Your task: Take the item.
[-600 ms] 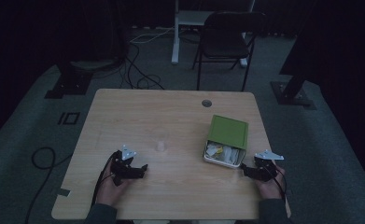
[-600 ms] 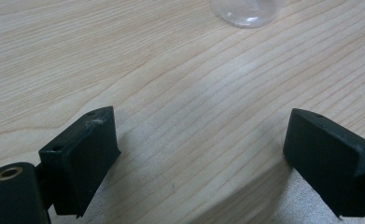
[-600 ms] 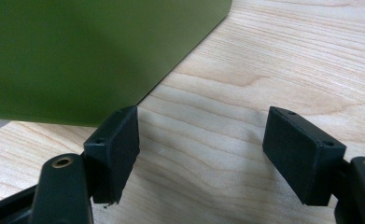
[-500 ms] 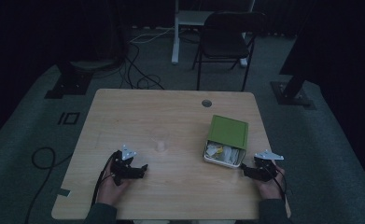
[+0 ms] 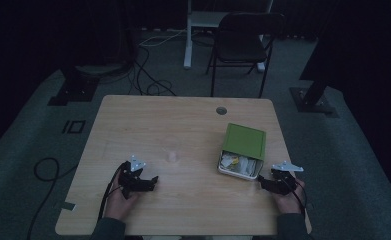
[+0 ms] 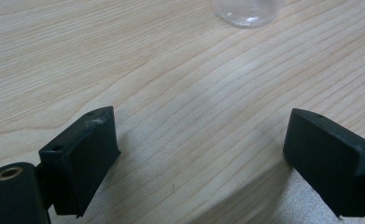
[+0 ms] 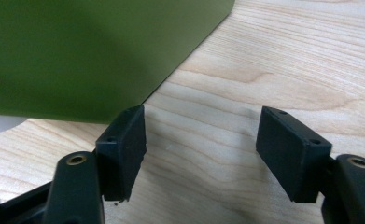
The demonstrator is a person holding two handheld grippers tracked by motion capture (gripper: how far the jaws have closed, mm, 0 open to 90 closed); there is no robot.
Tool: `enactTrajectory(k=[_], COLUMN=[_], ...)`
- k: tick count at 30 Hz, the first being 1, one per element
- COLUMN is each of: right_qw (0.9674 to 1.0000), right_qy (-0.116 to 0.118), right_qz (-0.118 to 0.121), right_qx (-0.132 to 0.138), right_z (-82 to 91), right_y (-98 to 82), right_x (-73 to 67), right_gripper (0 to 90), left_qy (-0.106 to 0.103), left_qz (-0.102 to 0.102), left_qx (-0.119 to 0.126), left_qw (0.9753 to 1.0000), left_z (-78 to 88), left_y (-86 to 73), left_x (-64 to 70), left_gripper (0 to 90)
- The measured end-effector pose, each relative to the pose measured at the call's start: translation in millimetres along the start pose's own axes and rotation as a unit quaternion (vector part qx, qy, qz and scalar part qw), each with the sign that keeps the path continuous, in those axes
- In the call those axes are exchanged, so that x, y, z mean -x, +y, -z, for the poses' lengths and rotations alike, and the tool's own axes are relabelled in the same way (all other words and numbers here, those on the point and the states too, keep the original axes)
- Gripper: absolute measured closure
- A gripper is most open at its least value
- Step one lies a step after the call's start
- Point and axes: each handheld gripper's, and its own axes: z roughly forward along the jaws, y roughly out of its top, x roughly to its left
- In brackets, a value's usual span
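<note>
A green-lidded box [image 5: 243,149] lies on the wooden table [image 5: 183,125], right of centre, its lid slid back so pale and yellow contents show at the near end. A small clear cup [image 5: 172,157] stands near the middle; its base [image 6: 246,11] is at the top of the left gripper view. My left gripper [image 5: 152,181] rests low on the table at the front left, open, with bare wood between its jaws. My right gripper [image 5: 261,183] sits at the front right, open and holding nothing, just beside the box's green side [image 7: 87,51].
A round cable hole [image 5: 221,110] is in the table's far edge. A dark folding chair [image 5: 243,45] and a white desk leg stand behind the table. Cables [image 5: 153,85] trail over the floor at the left, near dark stand bases.
</note>
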Motion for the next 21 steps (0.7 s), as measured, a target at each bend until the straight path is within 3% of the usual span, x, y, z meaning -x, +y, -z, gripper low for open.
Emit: enactTrajectory(k=[4,5,7,16,21], right_qw=[1.0000,1.0000,1.0000,0.9991,0.9991], right_qy=[-0.001,0.002,0.005,0.012,0.010], right_qz=[0.000,-0.001,-0.003,-0.001,0.007], right_qx=[0.005,0.006,0.008,0.039,0.040], right_z=[2.2,4.4,6.0,22.6,27.4], right_y=[0.8,1.3,1.6,7.8,10.1], right_x=[-1.4,-1.9,-2.2,-11.0,-15.8], right_gripper=[35.6,41.2,43.0,49.2,51.0], left_qy=[0.000,0.000,0.000,0.000,0.000], left_qz=[0.000,0.000,0.000,0.000,0.000], left_qx=[0.000,0.000,0.000,0.000,0.000], left_qw=[1.0000,1.0000,1.0000,1.0000,1.0000], left_z=[0.0,0.0,0.0,0.0,0.0], left_y=[0.0,0.0,0.0,0.0,0.0], left_x=[0.0,0.0,0.0,0.0,0.0], left_gripper=[10.7,10.7,10.7,10.7,10.7])
